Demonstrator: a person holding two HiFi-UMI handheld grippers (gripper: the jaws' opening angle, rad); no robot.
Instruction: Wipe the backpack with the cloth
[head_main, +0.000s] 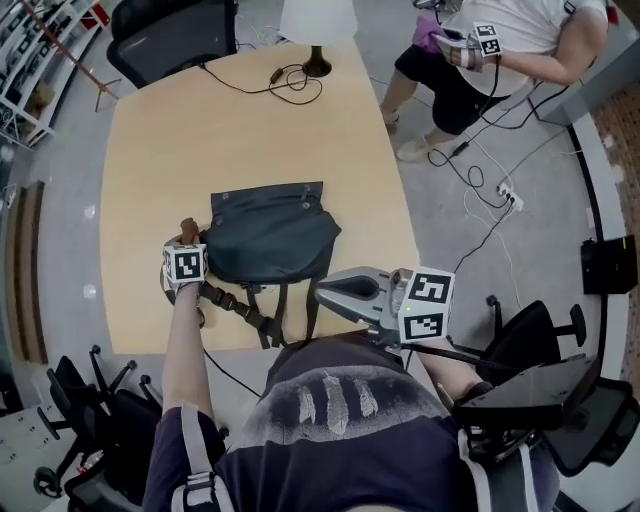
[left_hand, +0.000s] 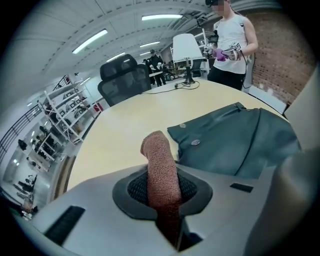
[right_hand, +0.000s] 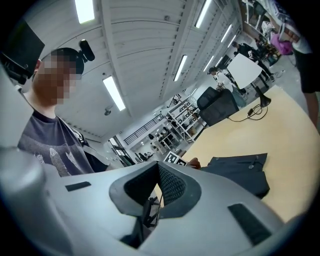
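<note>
A dark backpack (head_main: 270, 240) lies flat near the front of the wooden table (head_main: 200, 140), its straps (head_main: 262, 318) reaching the front edge. My left gripper (head_main: 188, 236) sits at the bag's left side, shut on a brown cloth (head_main: 188, 226). In the left gripper view the rolled cloth (left_hand: 161, 170) sticks up between the pads of the left gripper (left_hand: 162, 189), just left of the backpack (left_hand: 235, 145). My right gripper (head_main: 322, 291) hovers by the bag's front right corner, pointing left. In its own view the right gripper (right_hand: 158, 187) stands slightly open and empty, with the backpack (right_hand: 240, 172) beyond.
A white lamp (head_main: 317, 25) and a black cable (head_main: 285, 80) are at the table's far end. A seated person (head_main: 520, 40) is at the far right, with a power strip (head_main: 508, 195) and cords on the floor. Office chairs (head_main: 170, 35) ring the table.
</note>
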